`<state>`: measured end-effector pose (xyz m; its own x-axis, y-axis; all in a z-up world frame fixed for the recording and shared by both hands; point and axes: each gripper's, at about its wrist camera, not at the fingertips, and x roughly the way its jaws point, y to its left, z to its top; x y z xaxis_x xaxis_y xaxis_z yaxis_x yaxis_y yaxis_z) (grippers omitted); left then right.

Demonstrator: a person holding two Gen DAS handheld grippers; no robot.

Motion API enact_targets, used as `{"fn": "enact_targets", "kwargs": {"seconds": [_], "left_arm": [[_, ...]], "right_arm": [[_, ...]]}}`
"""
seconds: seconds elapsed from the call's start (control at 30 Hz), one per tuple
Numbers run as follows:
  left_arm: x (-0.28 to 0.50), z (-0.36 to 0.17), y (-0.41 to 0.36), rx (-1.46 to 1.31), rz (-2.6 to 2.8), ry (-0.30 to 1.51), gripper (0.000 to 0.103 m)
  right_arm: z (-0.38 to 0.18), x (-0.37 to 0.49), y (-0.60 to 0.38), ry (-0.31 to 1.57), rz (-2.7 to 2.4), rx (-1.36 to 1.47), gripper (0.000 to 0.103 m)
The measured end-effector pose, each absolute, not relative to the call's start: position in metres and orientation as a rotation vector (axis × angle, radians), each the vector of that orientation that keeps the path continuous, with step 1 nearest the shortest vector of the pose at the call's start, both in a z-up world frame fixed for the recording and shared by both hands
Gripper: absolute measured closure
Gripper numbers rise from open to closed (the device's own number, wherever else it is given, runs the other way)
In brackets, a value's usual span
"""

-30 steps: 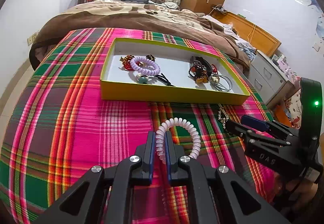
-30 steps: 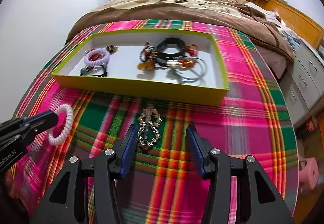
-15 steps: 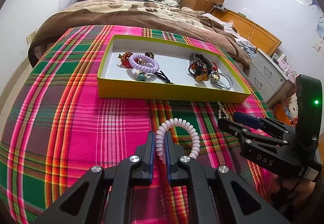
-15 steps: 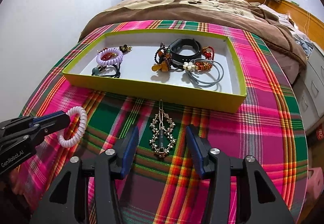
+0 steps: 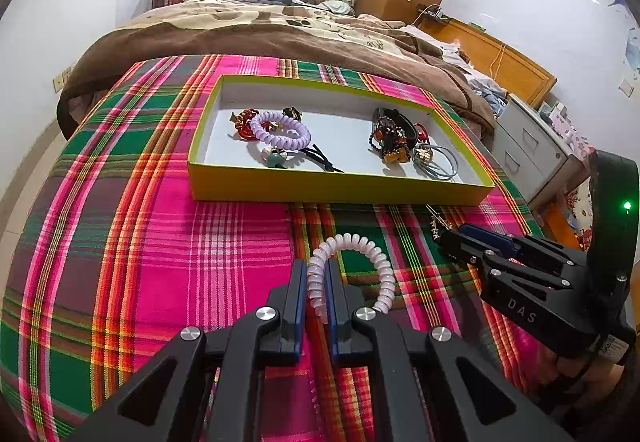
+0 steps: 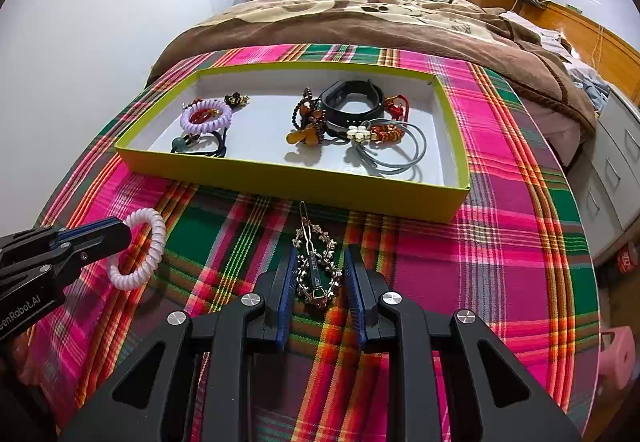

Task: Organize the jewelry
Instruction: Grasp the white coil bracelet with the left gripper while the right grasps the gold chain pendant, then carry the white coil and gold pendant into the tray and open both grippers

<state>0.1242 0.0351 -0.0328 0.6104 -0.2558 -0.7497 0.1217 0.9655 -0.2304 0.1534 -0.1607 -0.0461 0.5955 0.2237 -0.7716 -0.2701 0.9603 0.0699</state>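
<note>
Left wrist view shows our left gripper (image 5: 317, 284) pinched on the near side of a pale pink spiral hair tie (image 5: 352, 270), whose loop lies on the plaid cloth (image 5: 140, 242) toward 1 o'clock from the pads. Right wrist view shows our right gripper (image 6: 320, 274) with its jaws just closing around an ornate metal hair clip (image 6: 316, 266) that lies flat on the cloth, small gaps showing on both sides. At 12 o'clock from both sits the yellow-green tray (image 6: 296, 178) with bracelets and hair ties inside.
</note>
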Motion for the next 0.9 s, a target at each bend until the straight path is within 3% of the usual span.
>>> {"fn": "enact_targets", "kwargs": {"seconds": [0.9], "left_arm": [[0.158,0.015,0.035,-0.13,-0.206,0.81,0.094]], "right_arm": [[0.008,0.149,-0.194,0.754,0.328,0.106,0.084]]}}
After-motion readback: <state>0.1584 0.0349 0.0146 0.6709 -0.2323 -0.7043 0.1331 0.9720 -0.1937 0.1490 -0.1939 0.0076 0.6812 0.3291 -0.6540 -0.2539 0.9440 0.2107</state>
